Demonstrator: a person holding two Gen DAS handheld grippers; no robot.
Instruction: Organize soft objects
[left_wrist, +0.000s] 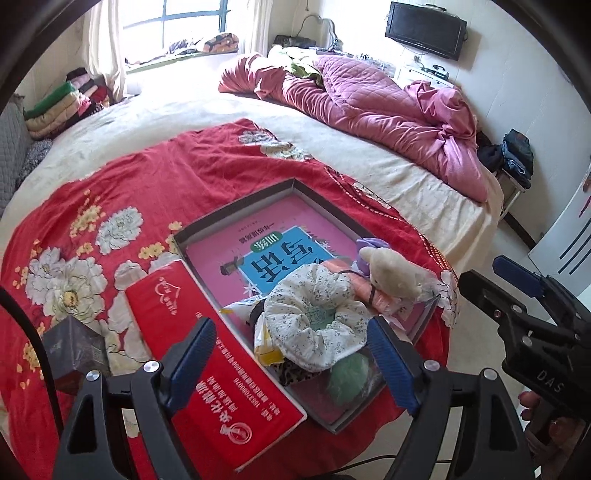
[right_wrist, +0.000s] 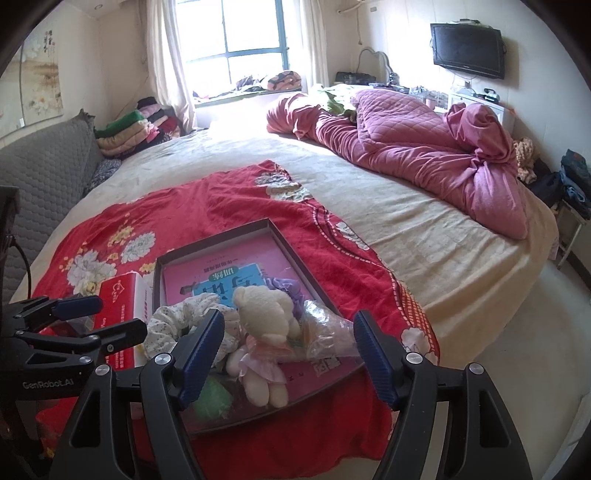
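A: What sits in the shallow dark cardboard tray (left_wrist: 236, 206)?
B: A white floral fabric scrunchie (left_wrist: 317, 325) lies at the near end, a fuzzy green ball (left_wrist: 347, 376) just below it
A: And the toy?
B: A cream plush bear in a pale pink skirt (right_wrist: 264, 325) lies on its back beside the scrunchie, with a lilac fabric piece (right_wrist: 284, 286) behind its head and a crinkled clear plastic bag (right_wrist: 325, 332) to its right
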